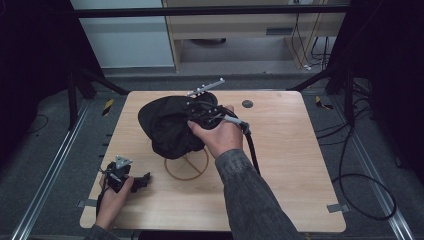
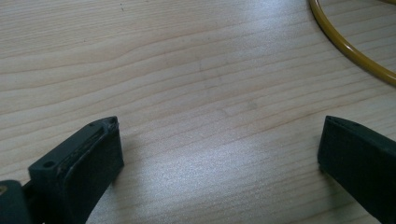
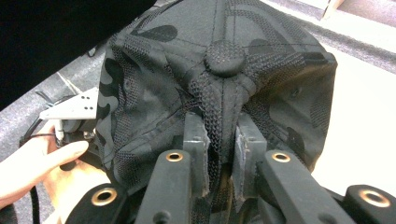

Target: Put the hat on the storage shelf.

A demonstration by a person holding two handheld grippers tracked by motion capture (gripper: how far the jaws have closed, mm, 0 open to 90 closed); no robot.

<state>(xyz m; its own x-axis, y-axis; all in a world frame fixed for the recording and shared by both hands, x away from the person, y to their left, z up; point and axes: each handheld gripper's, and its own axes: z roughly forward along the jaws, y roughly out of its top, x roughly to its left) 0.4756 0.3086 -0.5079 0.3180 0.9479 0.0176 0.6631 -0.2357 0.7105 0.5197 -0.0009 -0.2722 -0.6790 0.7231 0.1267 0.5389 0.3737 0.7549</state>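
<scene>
A black camouflage cap [image 1: 167,125] with mesh panels hangs over the middle of the wooden table [image 1: 300,165]. My right gripper [image 1: 200,112] comes at it from the right. In the right gripper view a fold of mesh just below the cap's top button [image 3: 225,57] is pinched between the jaws of the right gripper [image 3: 222,140]. A yellow ring [image 1: 187,179] lies on the table under the cap. My left gripper [image 1: 142,180] rests on the table at the front left, held by a hand. Its jaws stand wide apart over bare wood [image 2: 219,149], with the ring's edge [image 2: 345,46] beyond.
A small dark round disc [image 1: 247,104] sits near the table's far edge. The right gripper's black cable [image 1: 252,150] trails along the sleeve. More cables [image 1: 370,200] loop on the floor to the right of the table.
</scene>
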